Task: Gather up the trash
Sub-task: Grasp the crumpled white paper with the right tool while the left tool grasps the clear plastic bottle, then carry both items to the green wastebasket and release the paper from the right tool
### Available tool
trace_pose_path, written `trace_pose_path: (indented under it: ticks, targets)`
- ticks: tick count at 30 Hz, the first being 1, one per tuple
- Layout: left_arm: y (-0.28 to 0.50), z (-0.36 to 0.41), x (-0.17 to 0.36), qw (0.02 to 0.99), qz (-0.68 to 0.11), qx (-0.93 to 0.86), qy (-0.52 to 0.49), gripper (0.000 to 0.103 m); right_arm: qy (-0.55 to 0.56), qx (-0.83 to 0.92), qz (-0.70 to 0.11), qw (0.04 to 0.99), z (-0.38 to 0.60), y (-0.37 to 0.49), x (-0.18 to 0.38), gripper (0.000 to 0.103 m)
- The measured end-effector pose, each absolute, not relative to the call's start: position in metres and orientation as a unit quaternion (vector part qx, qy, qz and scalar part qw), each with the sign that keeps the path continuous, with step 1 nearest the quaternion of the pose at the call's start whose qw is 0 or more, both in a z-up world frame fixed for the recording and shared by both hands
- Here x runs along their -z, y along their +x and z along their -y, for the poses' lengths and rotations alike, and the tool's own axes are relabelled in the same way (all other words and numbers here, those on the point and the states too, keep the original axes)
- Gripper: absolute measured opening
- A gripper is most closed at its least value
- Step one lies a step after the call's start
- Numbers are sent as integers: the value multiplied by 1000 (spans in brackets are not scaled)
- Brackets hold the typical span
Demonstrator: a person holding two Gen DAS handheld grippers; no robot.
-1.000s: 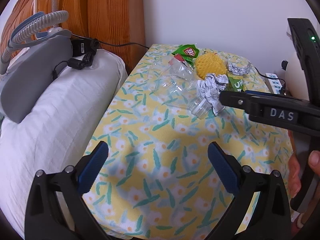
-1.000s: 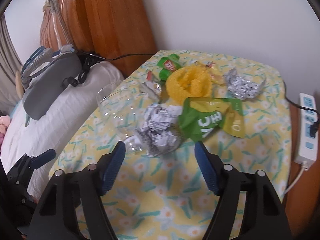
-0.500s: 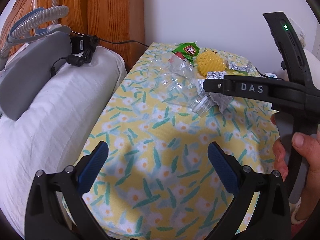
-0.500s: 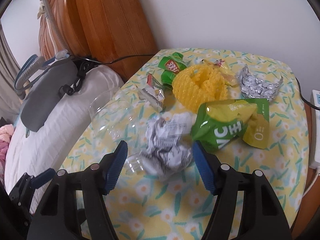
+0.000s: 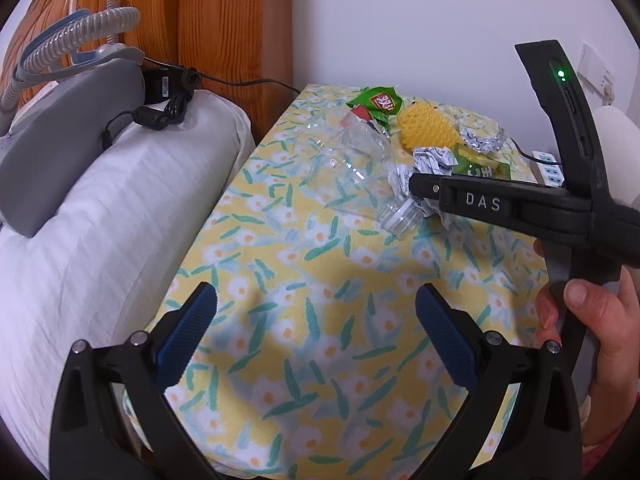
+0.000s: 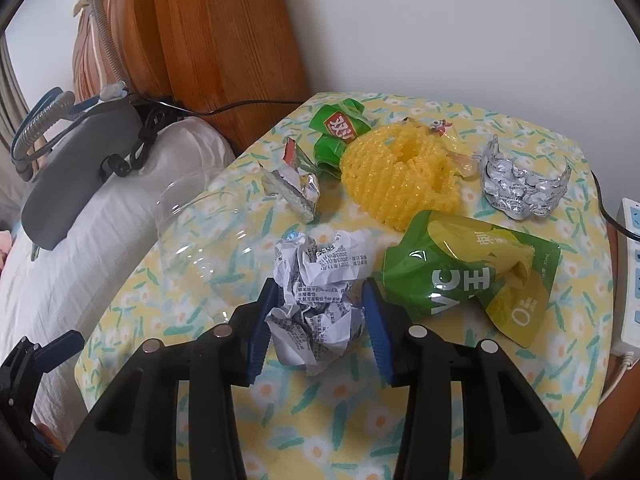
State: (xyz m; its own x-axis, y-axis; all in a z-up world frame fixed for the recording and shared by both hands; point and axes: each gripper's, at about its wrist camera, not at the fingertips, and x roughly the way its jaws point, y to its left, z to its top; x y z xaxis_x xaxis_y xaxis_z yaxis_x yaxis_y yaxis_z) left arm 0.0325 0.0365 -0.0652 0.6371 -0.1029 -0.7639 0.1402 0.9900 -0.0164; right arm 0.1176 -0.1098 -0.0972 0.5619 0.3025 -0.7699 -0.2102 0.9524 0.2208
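1. Left wrist view: the left gripper [image 5: 316,334] hovers with its jaws spread wide and nothing between them, over bare floral tablecloth [image 5: 320,360] near the front edge; the right gripper [image 5: 416,186] reaches across to the crumpled paper [image 5: 434,160], which lies mid-table against the clear plastic bottle [image 5: 360,172]; its tips are hidden behind its own finger here, so contact cannot be judged; compared with a second ago it sits further left and nearer the pile, with more of the person's hand [image 5: 592,332] in view.

2. Right wrist view: the right gripper [image 6: 320,316] has narrowed around the crumpled paper [image 6: 316,292], pads touching or nearly touching both sides, seemingly a closing grasp not yet firm; a second ago the jaws stood wide and short of the wad; risks, as I judge them: the springy wad may compress unevenly and squirt out forward; the left pad may snag the bottle [image 6: 208,232] and drag it; the right pad sits just beside the green pouch [image 6: 460,280] and could pinch its edge, lifting two items.
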Motion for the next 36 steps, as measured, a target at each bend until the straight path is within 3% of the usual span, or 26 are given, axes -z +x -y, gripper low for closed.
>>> trace_pose_path:
  ticks: [14, 27, 28, 32, 36]
  targets:
    - [92, -23, 56, 883, -467, 34, -41, 95, 44, -90, -379, 920, 150, 77, 37, 42]
    - [156, 9, 82, 862, -501, -39, -61, 95, 83, -77, -380, 918, 190, 81, 33, 43]
    - [157, 10, 84, 861, -503, -41, -63, 93, 85, -77, -380, 918, 191, 81, 33, 43]
    - [160, 3, 91, 852, -514, -35, -93, 65, 88, -78, -380, 918, 191, 80, 33, 43]
    - [156, 3, 91, 856, -509, -31, -83, 64, 89, -81, -382, 916, 189, 80, 34, 43]
